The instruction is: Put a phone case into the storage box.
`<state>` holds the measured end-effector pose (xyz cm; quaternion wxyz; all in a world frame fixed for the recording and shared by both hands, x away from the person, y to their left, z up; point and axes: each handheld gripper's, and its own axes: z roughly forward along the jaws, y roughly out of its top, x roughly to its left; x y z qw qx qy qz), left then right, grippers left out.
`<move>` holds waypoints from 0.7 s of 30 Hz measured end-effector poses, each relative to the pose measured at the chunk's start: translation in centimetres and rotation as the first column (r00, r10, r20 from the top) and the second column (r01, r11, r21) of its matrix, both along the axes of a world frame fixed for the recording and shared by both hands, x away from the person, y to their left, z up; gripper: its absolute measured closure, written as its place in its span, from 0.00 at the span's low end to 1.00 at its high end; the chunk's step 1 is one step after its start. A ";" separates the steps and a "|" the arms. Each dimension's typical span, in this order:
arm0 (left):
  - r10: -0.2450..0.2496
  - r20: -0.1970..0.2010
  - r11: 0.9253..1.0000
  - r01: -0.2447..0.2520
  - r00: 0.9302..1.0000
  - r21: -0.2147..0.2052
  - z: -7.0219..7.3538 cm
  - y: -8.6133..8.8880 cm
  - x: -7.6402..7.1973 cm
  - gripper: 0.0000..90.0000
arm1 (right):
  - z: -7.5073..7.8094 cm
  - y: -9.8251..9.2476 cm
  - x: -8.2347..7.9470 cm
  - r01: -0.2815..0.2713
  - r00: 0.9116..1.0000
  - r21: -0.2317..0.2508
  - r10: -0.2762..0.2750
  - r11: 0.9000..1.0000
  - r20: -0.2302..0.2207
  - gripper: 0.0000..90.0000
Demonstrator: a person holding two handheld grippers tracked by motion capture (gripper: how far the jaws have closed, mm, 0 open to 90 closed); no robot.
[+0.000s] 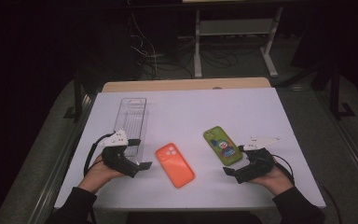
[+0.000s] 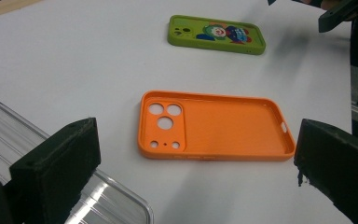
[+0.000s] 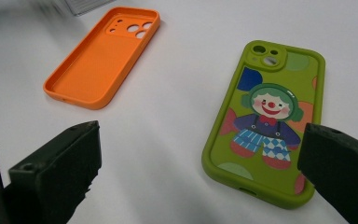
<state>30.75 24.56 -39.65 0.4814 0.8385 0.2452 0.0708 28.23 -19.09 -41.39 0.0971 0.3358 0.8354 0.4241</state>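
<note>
Item 1: orange phone case. Lies on the white table near the front edge, hollow side up, camera cut-outs toward the far-left end. Sits between the two claws, apart from both. In the left gripper view it lies just ahead of the jaws, whole and unobstructed.

Item 2: green phone case. Lies printed side up, right of the orange one and well apart from it, bearing a clown figure. In the right gripper view its near right corner is cut off behind the right-hand jaw; the small print details are too blurred in the high view to read.

Item 3: clear plastic tray. Long, ribbed, left of centre. Its near end is hidden under the left claw in the high view; in the left gripper view it is cut off by the frame's edge and partly hidden by a jaw.

Item 4: left claw. Held in a hand at the front left, jaws spread wide, nothing between them.

Item 5: right claw. Held at the front right, just beside the green case's near end, jaws spread wide, empty.

Surface: plain white sheet over a wooden top, whose far edge shows as a tan strip.

Room: dark; cables and a white metal frame on the floor beyond, details hard to make out.
</note>
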 end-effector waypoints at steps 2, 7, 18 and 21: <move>-0.004 0.003 1.000 0.004 1.000 0.004 0.0 0.0 0.0 0.00 | 0.0 0.0 0.1 0.002 1.000 -0.002 -0.002 1.000 -0.005 0.00; 0.006 -0.004 1.000 -0.006 1.000 -0.006 0.1 0.0 -0.1 0.00 | 0.2 0.2 0.2 -0.002 1.000 -0.003 0.002 1.000 -0.009 0.00; -0.023 -0.015 1.000 0.023 1.000 -0.017 0.8 -1.0 -0.2 0.06 | 0.7 0.4 0.1 -0.001 1.000 0.001 0.001 1.000 0.006 0.00; -0.038 -0.021 0.999 0.038 0.999 -0.011 1.0 -1.8 -0.2 0.12 | 0.6 0.4 0.1 0.002 1.000 -0.002 -0.002 1.000 0.003 0.00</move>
